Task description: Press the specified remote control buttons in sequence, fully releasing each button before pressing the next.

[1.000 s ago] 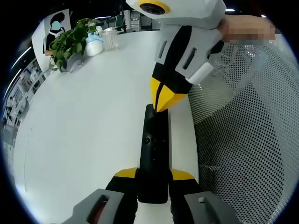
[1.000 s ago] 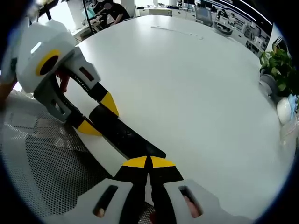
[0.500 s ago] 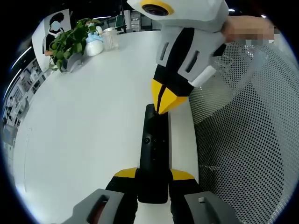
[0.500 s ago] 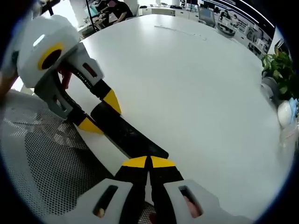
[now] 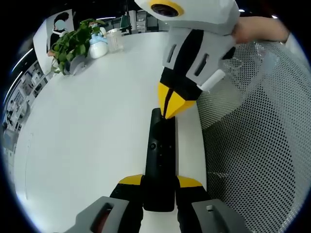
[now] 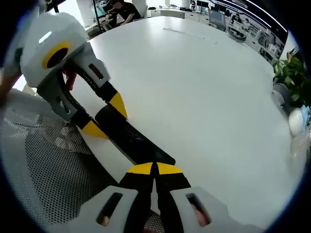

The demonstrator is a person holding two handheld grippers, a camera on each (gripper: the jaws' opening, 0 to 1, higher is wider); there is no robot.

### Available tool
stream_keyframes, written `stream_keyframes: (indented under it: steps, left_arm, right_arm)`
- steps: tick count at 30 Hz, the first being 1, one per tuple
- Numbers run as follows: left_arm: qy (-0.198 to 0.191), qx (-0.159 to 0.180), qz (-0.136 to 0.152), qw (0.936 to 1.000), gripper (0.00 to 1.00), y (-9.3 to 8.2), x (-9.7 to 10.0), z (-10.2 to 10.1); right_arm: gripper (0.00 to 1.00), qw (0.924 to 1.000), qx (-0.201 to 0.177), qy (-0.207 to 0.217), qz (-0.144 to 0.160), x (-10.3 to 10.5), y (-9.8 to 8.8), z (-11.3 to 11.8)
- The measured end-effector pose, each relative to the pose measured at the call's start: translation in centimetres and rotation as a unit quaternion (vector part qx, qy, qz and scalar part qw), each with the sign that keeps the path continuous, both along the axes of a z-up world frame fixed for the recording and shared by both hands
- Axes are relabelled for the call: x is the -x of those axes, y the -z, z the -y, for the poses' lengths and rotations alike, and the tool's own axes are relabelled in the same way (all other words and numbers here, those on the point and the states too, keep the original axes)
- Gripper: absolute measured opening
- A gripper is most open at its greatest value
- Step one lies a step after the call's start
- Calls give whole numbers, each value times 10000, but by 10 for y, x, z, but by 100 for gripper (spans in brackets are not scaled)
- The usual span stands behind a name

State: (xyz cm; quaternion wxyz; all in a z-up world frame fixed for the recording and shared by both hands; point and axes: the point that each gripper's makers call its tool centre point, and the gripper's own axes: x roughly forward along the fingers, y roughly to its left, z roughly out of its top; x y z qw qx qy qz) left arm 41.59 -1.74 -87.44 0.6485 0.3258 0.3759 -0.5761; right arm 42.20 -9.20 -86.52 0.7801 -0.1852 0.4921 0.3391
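A black remote control (image 5: pixel 159 162) is being held flat over the near edge of a round white table (image 5: pixel 87 126), lengthwise away from the left gripper (image 5: pixel 159 183), whose yellow-tipped jaws are being kept closed on the remote's near end, one jaw on each long side. In the right gripper view the same remote (image 6: pixel 130 138) is being seen running diagonally from the left gripper (image 6: pixel 99 120) to the right gripper (image 6: pixel 154 169). The right gripper's jaws are being held fully together, nothing between them, with the joined yellow tips being placed at the remote's far end; actual contact cannot be told from either view. In the left gripper view the right gripper (image 5: pixel 171 106) is being seen coming down from above, tips pointing onto the remote's upper end. A white perforated mesh surface (image 5: pixel 252 145) is being seen just beside the table edge, under both grippers. A potted green plant (image 5: pixel 73 46) and a clear container (image 5: pixel 114 41) are being kept at the far side of the table, well apart from the remote. A hand (image 5: pixel 257 31) is being seen behind the right gripper.
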Motion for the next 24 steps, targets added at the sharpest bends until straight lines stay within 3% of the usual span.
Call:
stream_keyframes:
  steps: [13, 18, 24]
  left_arm:
    - [-12, 41, 3, 10000, 25, 0, 0, 0]
    - [4, 47, 7, 10000, 25, 0, 0, 0]
    - [21, 48, -4, 10000, 25, 0, 0, 0]
  right_arm:
    - [0, 9997, 65, -219, 127, 0, 0, 0]
    - [0, 9970, 214, -639, 380, 1, 0, -2]
    - [0, 9970, 184, -654, 368, 0, 0, -1]
